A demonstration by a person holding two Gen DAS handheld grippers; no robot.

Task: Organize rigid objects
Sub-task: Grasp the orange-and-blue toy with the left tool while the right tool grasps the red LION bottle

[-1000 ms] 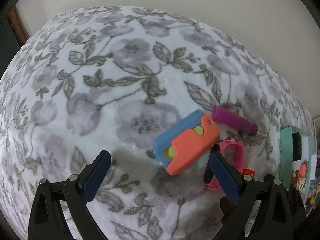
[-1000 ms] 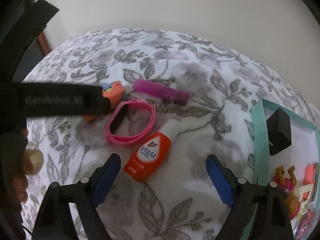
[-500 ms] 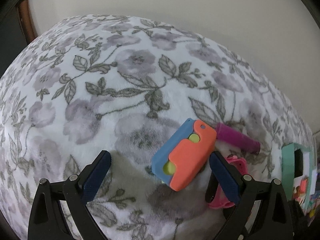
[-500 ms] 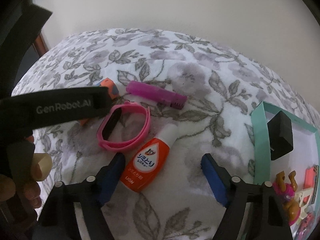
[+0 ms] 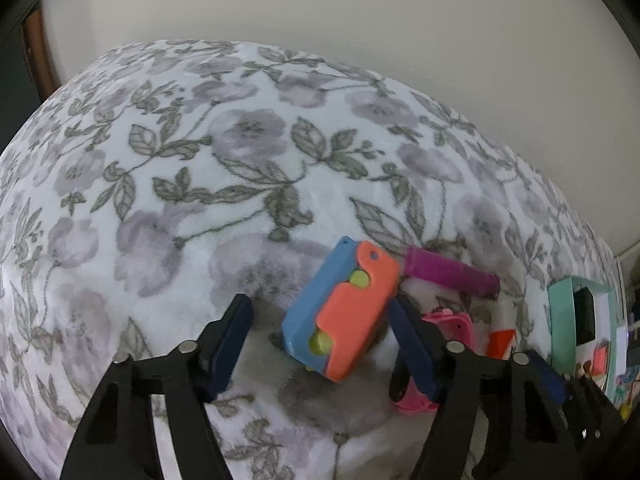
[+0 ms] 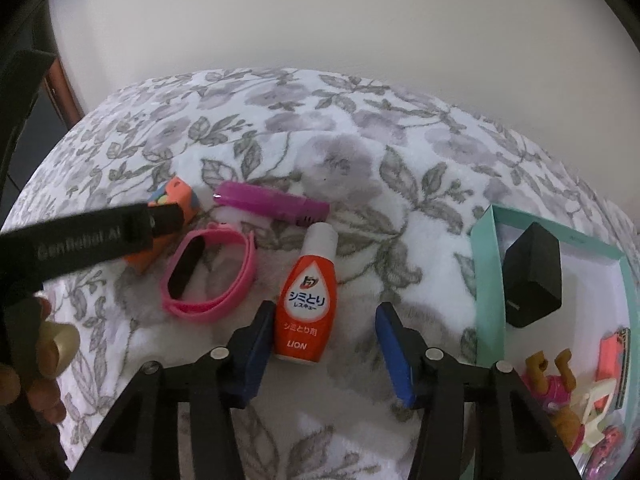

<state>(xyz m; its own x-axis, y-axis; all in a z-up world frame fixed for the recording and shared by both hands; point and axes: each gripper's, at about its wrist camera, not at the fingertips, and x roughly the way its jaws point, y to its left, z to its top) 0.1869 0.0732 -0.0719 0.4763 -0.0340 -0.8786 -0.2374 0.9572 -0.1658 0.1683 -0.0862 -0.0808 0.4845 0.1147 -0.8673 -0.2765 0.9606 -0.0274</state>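
- Our left gripper (image 5: 320,340) straddles the blue-and-orange plastic block toy w/ yellow-green buttons (image 5: 340,314); jaws closing, toy between them. Right pad looks to touch the toy's orange edge, left pad apart from it – not clamped yet.
- Toy lies tilted on the floral plush blanket (image 5: 200,160), roughly mid-blanket, nearer the teal tray side.
- Our right gripper (image 6: 324,354) has its jaws closing around the base of the orange-and-white stain-remover bottle w/ white cap, "LION" label (image 6: 306,300). Left pad just beside the bottle, maybe touching; right pad clearly apart. No grip yet.
- Bottle lies flat, cap pointing toward the blanket's far edge.
- Pink rubber wristband w/ black screen (image 6: 208,272) lies just beside the bottle, between it & the block toy.
- Magenta plastic tube-shaped case (image 6: 272,202) lies beyond the wristband & bottle cap, toward the far edge.
- Teal-rimmed white tray (image 6: 486,264) sits at the blanket's right edge (right wrist view); holds a black cube-like charger (image 6: 532,280) + small colourful toys (image 6: 560,400).
- In the right wrist view, a hand (image 6: 28,380) on the left device shows at the frame's left edge, below a black strap marked "GenRobot.AI" (image 6: 80,236).
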